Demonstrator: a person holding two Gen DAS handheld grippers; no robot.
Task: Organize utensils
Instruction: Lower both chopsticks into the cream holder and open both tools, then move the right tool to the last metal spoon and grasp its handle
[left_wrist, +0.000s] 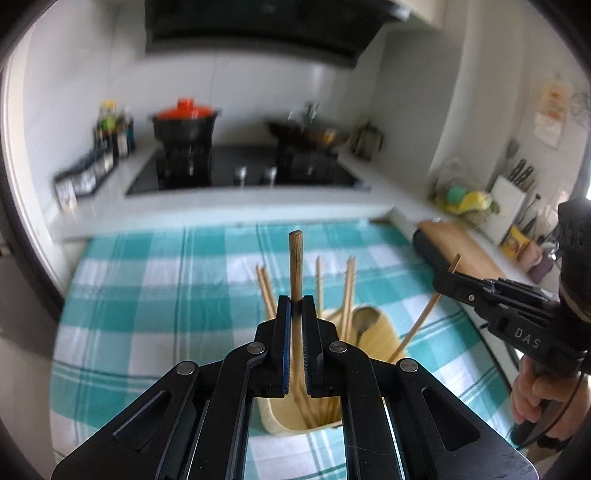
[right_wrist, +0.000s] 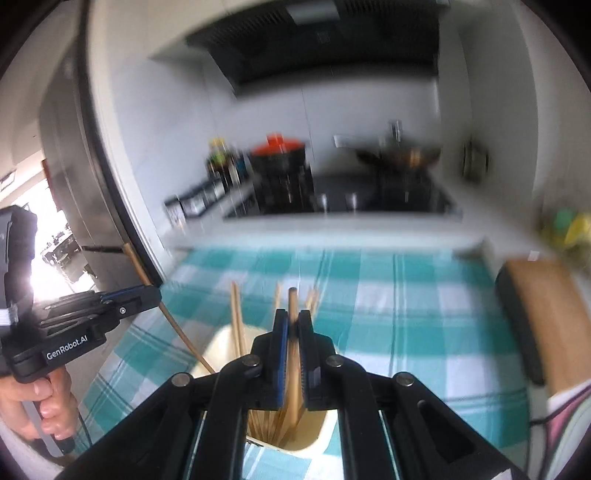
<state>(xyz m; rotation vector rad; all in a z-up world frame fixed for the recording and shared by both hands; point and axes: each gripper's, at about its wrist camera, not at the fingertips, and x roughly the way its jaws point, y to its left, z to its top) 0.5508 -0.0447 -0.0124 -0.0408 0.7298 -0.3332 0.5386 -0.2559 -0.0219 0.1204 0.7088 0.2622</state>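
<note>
The surface (left_wrist: 155, 280) in front of me wears a teal and white checked cloth, and past it at twelve o'clock sits the black cooktop (left_wrist: 243, 173) with a red-lidded pot (left_wrist: 184, 118) at its eleven o'clock corner. A wooden cutting board (right_wrist: 550, 317) lies at three o'clock of the cloth in my right wrist view. Near the cloth's middle stands the cream utensil holder (left_wrist: 380, 339), with several chopsticks (left_wrist: 349, 291) leaning up out of it. My left hand-held gripper (left_wrist: 295, 306) is pressed together on one brown chopstick (left_wrist: 296, 266), held upright with its lower end down inside the holder. My right hand-held gripper (right_wrist: 293, 321) is likewise pinching a single chopstick (right_wrist: 293, 299), which also stands upright over the holder's mouth. In the left wrist view that right hand-held gripper shows at three o'clock, its chopstick slanting down toward the holder's rim.
</note>
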